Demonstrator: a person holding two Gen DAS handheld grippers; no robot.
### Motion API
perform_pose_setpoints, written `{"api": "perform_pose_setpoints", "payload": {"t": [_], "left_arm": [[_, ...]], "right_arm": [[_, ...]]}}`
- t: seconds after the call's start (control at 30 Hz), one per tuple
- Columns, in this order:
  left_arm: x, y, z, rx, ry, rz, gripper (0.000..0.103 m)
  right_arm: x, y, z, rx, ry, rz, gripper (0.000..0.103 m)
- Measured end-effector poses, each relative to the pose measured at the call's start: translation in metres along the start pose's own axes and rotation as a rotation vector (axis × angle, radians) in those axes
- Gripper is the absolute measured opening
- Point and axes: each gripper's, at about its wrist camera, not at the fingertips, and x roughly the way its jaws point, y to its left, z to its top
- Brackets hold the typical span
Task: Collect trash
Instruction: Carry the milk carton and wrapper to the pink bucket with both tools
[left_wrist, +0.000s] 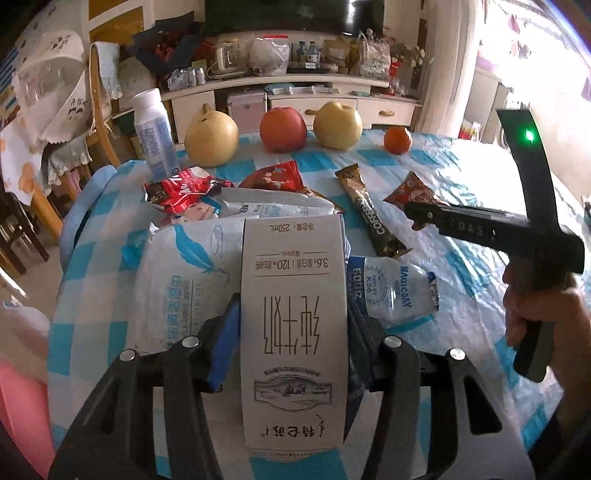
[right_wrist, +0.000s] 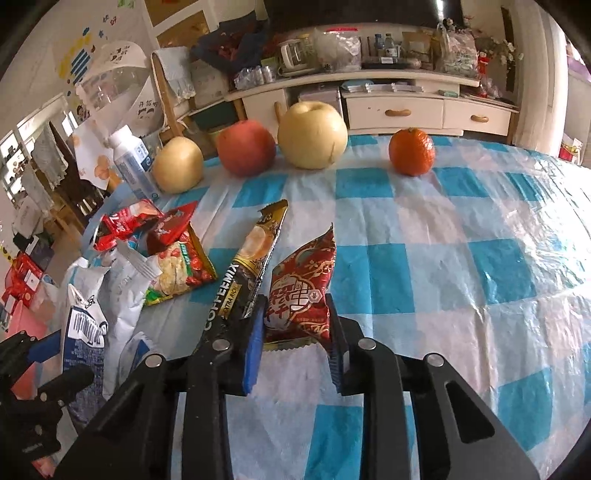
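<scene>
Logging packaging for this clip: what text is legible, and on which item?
"250mL", "3.6", "120": milk carton in the left gripper.
"COFFEEMIX EXTRA RICH": coffee stick.
"MAGICDAY", "K56": white pouch.
Red wrapper between the right gripper fingers: characters too blurred.

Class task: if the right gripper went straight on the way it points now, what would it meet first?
The red snack packet: it already lies between the right gripper's open fingers, so it comes first. Beyond it there is bare tablecloth before the fruit, though depth is hard to judge.
</scene>
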Motion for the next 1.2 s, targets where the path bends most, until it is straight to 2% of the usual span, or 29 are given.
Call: {"api": "perform_pose_setpoints", "payload": {"t": [0.17, 0.57, 0.77, 1.0, 1.2], "left_arm": [[-0.015, 0.013, 0.001, -0.033, -0.036, -0.005, 0.054], [-0.068, 0.071, 0.003, -0.139, -0.148, 0.035, 0.054], [-0.095, 0.117, -0.007, -0.214, -0.192, 0.13, 0.054], [-0.129, 0.185, -0.024, -0.338, -0.232, 0.286, 0.054], [-0.154, 0.241, -0.049, -0.447, -0.236, 0.433, 0.054]], "right_arm": [[-0.017, 0.01, -0.004, -0.011, -0.027, 0.003, 0.03], [-0.044, 0.087, -0.016, -0.133, -0.069, 0.051, 0.03], [-0.048, 0.141, -0.025, -0.195, -0.064, 0.121, 0.03], [-0.057, 0.228, -0.036, -0.301, -0.058, 0.247, 0.03], [-0.063, 0.312, -0.045, -0.425, -0.051, 0.35, 0.03]]}}
